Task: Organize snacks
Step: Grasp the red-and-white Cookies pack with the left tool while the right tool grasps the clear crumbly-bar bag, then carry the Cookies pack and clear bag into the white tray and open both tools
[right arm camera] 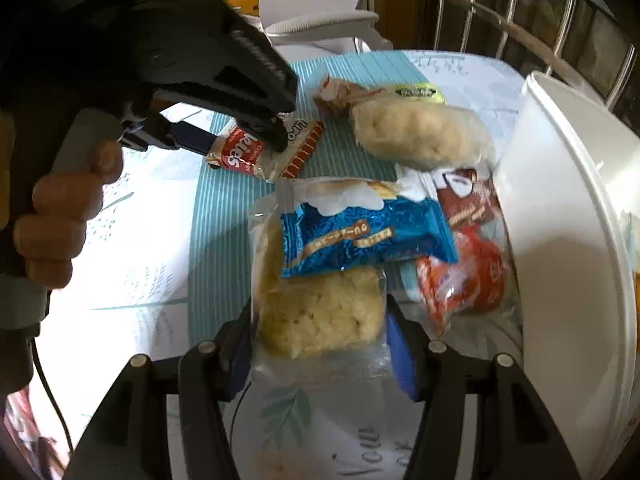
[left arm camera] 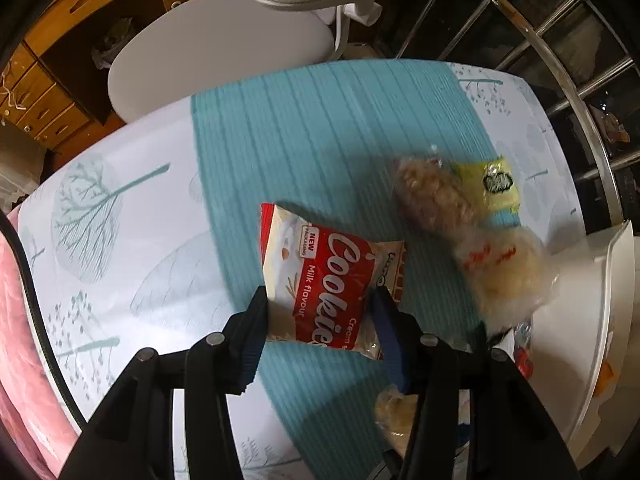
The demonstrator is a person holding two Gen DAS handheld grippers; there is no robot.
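My left gripper (left arm camera: 320, 312) is shut on a red and white cookie packet (left arm camera: 320, 276) and holds it over the teal mat (left arm camera: 312, 132). It shows in the right wrist view (right arm camera: 256, 148) too, with the packet (right arm camera: 240, 158) between its fingers. My right gripper (right arm camera: 320, 344) is open, its fingers on either side of a clear bag of pale rice cracker (right arm camera: 316, 320). A blue wrapped snack (right arm camera: 360, 236) lies on that bag. A second pale cracker bag (right arm camera: 420, 136) and a red wrapped snack (right arm camera: 468, 276) lie beside it.
A white bin (right arm camera: 568, 240) stands at the right; it also shows in the left wrist view (left arm camera: 588, 320). A yellow packet (left arm camera: 500, 184) lies at the far right of the mat. A grey office chair (left arm camera: 224, 40) stands behind the table.
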